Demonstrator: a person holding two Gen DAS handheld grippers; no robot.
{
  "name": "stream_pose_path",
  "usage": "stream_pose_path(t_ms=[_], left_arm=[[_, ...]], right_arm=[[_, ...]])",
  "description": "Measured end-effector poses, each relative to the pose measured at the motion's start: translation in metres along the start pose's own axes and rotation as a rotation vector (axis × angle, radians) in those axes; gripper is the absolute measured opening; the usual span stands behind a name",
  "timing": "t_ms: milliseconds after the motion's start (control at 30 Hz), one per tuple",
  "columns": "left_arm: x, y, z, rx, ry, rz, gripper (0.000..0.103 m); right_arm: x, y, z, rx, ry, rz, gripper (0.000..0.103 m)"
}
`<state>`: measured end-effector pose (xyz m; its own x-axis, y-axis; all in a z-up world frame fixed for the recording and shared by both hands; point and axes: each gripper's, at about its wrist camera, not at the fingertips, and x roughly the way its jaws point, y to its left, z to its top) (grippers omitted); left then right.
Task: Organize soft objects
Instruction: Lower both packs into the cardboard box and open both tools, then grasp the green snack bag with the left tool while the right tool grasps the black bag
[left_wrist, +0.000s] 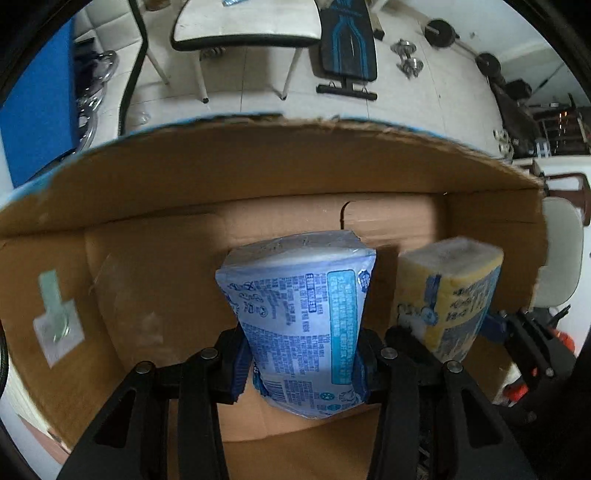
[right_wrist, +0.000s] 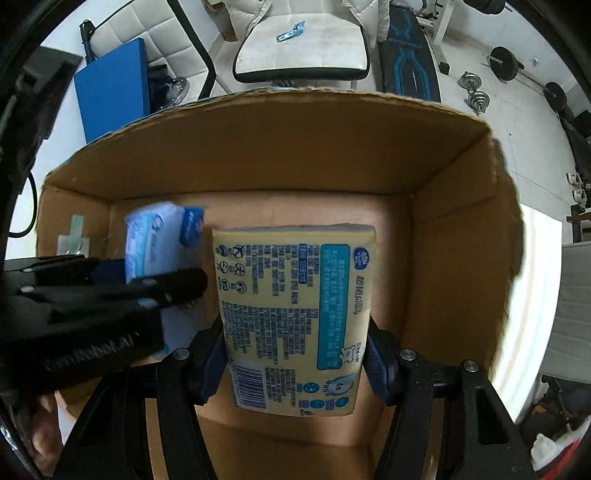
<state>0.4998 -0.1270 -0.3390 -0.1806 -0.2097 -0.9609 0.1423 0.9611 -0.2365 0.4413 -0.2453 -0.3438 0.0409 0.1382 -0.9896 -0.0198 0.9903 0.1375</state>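
My left gripper (left_wrist: 301, 363) is shut on a blue tissue pack (left_wrist: 299, 314) and holds it inside an open cardboard box (left_wrist: 258, 166). My right gripper (right_wrist: 295, 358) is shut on a yellow tissue pack (right_wrist: 295, 314) and holds it inside the same box (right_wrist: 295, 147), to the right of the blue pack (right_wrist: 155, 240). The yellow pack also shows in the left wrist view (left_wrist: 448, 295), close beside the blue one. The left gripper's black body (right_wrist: 92, 295) shows at the left of the right wrist view.
The box's far wall (right_wrist: 280, 122) and right wall (right_wrist: 461, 206) stand tall around both packs. A taped label (left_wrist: 55, 321) sticks on the left wall. Beyond the box are a white chair (right_wrist: 303, 48), a blue panel (right_wrist: 110, 88), a weight bench (left_wrist: 347, 40) and dumbbells (left_wrist: 408, 57).
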Motion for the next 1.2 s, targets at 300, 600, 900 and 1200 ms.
stream_pose_path(t_ms=[300,600,900,1200], left_arm=[[0.006,-0.005,0.006,0.016,-0.009,0.040,0.056],[-0.034,-0.002,-0.016,-0.028,-0.089,0.084,0.097],[-0.096,-0.012,-0.082,-0.016,-0.282,0.218,0.102],[-0.144,-0.027,-0.157,-0.010,-0.399,0.220,0.102]], right_arm=[[0.026,-0.004,0.013,0.010,-0.003,0.002,0.070],[-0.015,0.009,0.002,-0.003,-0.033,-0.045,0.103],[-0.067,0.018,-0.039,-0.028,-0.122,-0.016,0.103],[-0.129,0.038,-0.087,-0.065,-0.257,0.012,0.103]])
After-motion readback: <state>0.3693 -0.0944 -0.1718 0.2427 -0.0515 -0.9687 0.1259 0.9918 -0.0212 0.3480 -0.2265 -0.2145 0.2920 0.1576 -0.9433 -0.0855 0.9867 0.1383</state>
